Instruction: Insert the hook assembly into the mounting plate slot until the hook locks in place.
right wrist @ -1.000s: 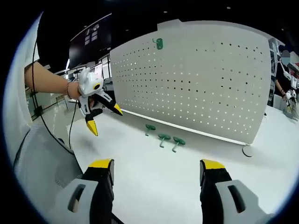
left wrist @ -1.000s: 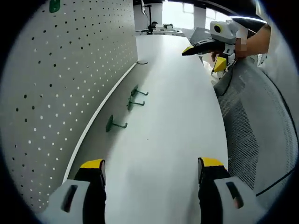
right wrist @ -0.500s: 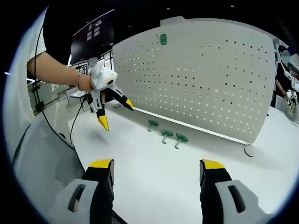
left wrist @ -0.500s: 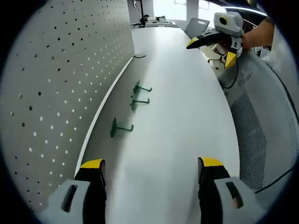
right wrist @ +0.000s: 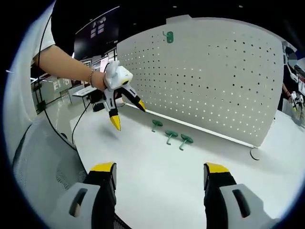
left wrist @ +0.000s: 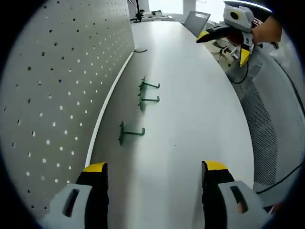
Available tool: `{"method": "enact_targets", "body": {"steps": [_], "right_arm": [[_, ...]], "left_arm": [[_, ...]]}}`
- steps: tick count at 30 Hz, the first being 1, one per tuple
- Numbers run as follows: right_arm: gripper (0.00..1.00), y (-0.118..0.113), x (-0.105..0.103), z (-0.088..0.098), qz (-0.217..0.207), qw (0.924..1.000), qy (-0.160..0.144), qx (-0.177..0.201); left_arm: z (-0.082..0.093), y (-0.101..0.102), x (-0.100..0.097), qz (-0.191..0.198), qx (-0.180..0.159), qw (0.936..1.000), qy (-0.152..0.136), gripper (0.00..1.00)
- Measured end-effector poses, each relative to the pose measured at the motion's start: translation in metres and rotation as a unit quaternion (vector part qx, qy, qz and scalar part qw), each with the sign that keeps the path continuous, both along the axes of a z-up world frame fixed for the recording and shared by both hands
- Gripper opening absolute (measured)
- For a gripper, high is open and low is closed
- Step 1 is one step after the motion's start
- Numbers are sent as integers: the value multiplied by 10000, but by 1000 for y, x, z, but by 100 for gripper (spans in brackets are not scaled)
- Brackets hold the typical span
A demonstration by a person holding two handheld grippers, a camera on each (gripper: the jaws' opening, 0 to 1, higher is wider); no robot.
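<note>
Three green hook assemblies lie on the white table by the foot of the grey pegboard (left wrist: 52, 81): the nearest hook (left wrist: 127, 133), a middle hook (left wrist: 147, 100) and a far hook (left wrist: 148, 85). In the right gripper view the same hooks (right wrist: 170, 135) lie in a row, and a fourth green hook (right wrist: 168, 36) hangs high on the pegboard (right wrist: 214, 81). My left gripper (left wrist: 152, 174) is open and empty, hovering short of the nearest hook; it shows again as the left gripper (right wrist: 127, 113) held over the table. My right gripper (right wrist: 159, 175) is open and empty, also seen as the right gripper (left wrist: 224, 42) far off.
The white table (left wrist: 190, 105) runs long beside the pegboard. A grey mesh chair back (left wrist: 271, 138) borders its right side. A small dark ring (right wrist: 255, 153) lies near the pegboard's far end. A person's forearm (right wrist: 64, 64) holds the left gripper.
The left gripper has moved forward along the table toward the hooks, which now sit nearer in its view. In the right gripper view it has shifted right, closer to the hooks.
</note>
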State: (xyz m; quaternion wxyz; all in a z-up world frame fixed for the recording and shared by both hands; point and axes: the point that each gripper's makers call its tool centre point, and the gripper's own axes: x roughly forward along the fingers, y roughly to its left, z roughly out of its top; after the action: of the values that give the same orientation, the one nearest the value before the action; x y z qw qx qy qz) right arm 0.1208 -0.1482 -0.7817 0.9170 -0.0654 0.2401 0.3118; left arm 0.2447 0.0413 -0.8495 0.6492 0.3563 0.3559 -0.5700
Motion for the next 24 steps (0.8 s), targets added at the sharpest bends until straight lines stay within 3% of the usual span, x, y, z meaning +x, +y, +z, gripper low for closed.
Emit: {"method": "enact_targets", "body": {"steps": [24], "right_arm": [[73,0,-2,-6,7,9999,116,-83]], "left_arm": [[-18,-26,19,-620,383,9972,133,82]]}}
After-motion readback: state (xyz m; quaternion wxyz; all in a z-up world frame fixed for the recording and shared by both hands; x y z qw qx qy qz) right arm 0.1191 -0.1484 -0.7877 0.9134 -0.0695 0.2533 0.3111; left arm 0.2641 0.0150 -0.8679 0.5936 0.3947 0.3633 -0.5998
